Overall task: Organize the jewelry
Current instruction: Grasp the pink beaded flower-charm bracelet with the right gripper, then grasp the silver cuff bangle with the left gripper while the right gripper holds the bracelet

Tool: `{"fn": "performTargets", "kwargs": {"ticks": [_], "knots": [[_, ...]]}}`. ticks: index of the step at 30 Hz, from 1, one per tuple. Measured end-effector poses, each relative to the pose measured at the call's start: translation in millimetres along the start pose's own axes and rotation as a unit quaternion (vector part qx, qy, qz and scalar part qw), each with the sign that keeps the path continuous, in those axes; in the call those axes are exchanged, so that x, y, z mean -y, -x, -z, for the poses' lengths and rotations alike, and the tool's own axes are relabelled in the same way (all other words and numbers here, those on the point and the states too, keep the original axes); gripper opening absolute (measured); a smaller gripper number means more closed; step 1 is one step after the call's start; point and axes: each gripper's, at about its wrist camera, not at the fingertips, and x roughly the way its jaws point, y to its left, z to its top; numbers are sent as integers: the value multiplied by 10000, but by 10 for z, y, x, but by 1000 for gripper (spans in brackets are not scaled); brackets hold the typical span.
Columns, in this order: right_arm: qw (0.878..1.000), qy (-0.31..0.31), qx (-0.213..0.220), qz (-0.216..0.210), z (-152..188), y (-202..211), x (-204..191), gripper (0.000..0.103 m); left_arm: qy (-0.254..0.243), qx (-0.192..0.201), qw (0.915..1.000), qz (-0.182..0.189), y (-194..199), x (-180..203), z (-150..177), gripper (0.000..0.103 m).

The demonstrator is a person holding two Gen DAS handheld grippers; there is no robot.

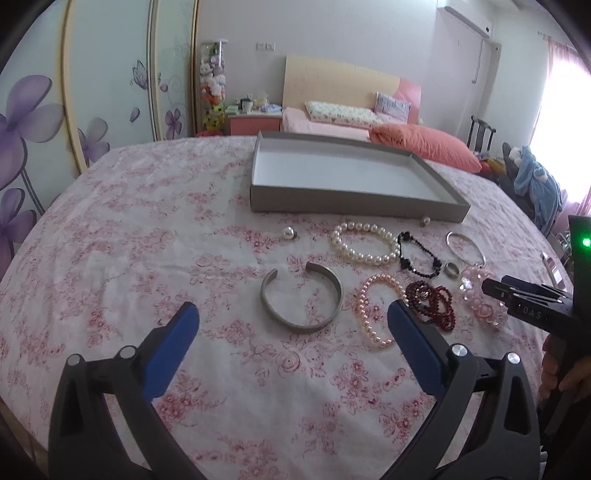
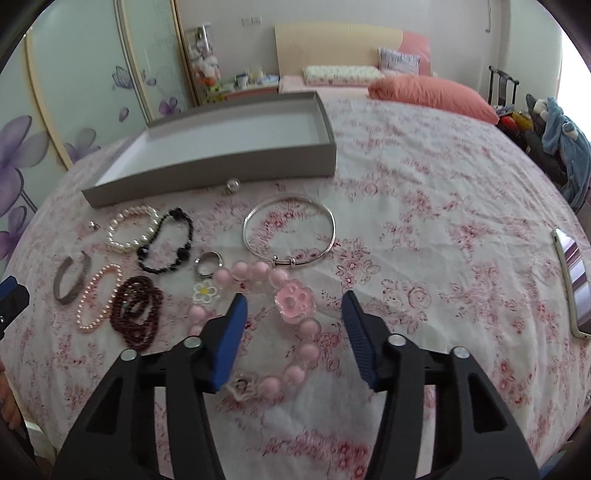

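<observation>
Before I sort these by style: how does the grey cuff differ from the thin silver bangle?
The grey cuff is a wide flat band with an open gap; the thin silver bangle is a slim wire closed into a full ring. The cuff looks dull, the bangle shiny. Both lie flat on the floral bedspread, outside the tray.

Bedroom, daylit. Floral pink-and-white bedspread lying across the foreground surface. Wardrobe with sliding doors standing along the left, carrying purple flower and butterfly prints. Bed with pale wooden headboard sitting against the far white wall, bearing a patterned pillow and a folded coral quilt. Pink nightstand standing beside it, holding small clutter. Tall clear case of plush toys standing in the corner. Air conditioner hanging high on the right. Window with pink curtain glaring bright at far right. Blue garment draping over a dark chair.
</observation>
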Motion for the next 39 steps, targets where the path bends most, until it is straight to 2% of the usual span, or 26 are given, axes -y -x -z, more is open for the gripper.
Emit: {"fn": "performTargets", "kwargs": {"ticks": [2, 7, 10, 17, 23, 29, 33, 39], "knots": [[10000, 84, -8, 48, -12, -18, -21, 47, 5, -122, 9999, 6, -72, 2, -11, 99], [9997, 250, -15, 81, -22, -23, -82, 30, 4, -344, 9994, -23, -218, 17, -37, 99], [9996, 256, 6, 101, -23, -15, -84, 25, 7, -473, 9989, -65, -305, 34, -53, 99], [9996, 159, 186, -114, -50, 81, -36, 24, 2, -735, 9972, -153, -478, 64, -101, 99], [9988, 122, 421, -202, -100, 217, -17, 24, 92, -976, 9949, -241, -635, 48, -171, 88], [9984, 102, 472, -304, -123, 228, -8, 24, 146, -1011, 9943, -308, -723, 34, -269, 82], [9982, 121, 484, -346, -102, 236, -24, 24, 73, -1043, 9936, -418, -776, 75, -306, 82], [9977, 133, 540, -397, -107, 272, -45, 24, -9, -1031, 9928, -615, -792, 122, -268, 77]]}}
